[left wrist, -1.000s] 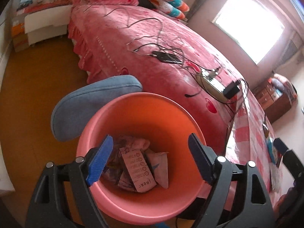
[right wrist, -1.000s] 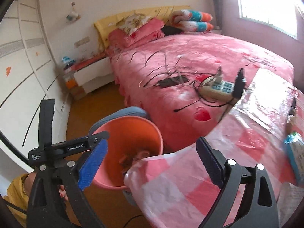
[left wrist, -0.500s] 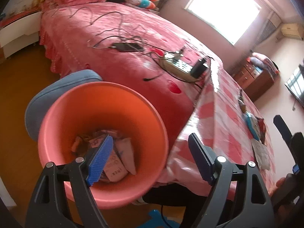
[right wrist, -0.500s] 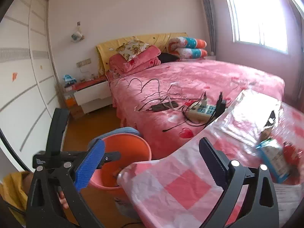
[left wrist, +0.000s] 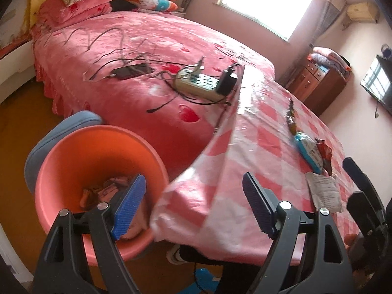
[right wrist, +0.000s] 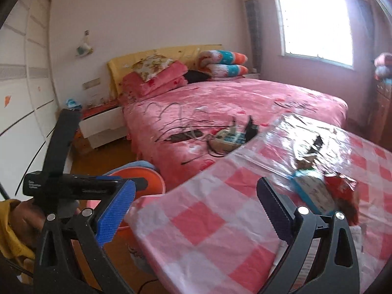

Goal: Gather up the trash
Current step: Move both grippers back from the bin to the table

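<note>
Blue wrapper (left wrist: 308, 152) lies lengthwise (flat) toward the bed (left wrist: 152, 49).

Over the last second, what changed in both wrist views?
Both claws swung from the orange bin toward the checkered table with its wrappers. Right claw has just been opening, nothing between its fingers. Left claw remains open, empty; bin trash unchanged.

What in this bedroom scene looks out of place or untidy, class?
Snack wrappers lie loose on the checked tablecloth: a blue packet, a red packet and a white packet, not yet in the orange bin. A power strip with tangled cables sits oddly on the bed.
</note>
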A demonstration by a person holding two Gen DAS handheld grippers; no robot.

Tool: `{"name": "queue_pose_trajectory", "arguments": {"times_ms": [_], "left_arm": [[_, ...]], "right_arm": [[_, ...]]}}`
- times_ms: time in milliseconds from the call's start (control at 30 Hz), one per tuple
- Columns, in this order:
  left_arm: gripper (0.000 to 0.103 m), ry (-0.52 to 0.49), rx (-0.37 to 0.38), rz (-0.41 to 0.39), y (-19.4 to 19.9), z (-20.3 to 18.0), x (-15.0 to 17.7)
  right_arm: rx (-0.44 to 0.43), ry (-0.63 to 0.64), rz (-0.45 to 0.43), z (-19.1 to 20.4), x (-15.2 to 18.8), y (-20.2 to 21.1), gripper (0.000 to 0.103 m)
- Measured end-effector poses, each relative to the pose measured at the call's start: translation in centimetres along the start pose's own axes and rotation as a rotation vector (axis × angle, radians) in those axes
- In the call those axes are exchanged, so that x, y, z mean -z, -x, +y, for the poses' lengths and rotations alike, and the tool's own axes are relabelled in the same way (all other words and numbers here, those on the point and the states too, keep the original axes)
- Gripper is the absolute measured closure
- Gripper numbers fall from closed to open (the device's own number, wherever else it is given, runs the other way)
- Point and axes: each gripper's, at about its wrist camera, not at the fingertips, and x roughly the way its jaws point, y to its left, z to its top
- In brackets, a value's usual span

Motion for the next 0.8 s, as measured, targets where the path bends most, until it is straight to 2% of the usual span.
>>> {"name": "queue_pose_trajectory", "arguments": {"times_ms": [333,500,800], "left_arm": [[0.021,-0.096,0.029,0.013,-1.4,-7.3,-1.5],[0.021,-0.141,0.044,0.018,-2.2,-10.7,-2.1],[0.021,-0.231,0.096,0.032,-5.0,-17.2,-4.8]], "right_arm": [[0.022,-0.184,-0.051,-7.6,0.1,3.1,0.005],[0.080,-0.240,-0.080,-11.6,0.0,4.9,0.005],[0.115,-0.355,-0.049,-17.7,0.5,5.6,0.005]]}}
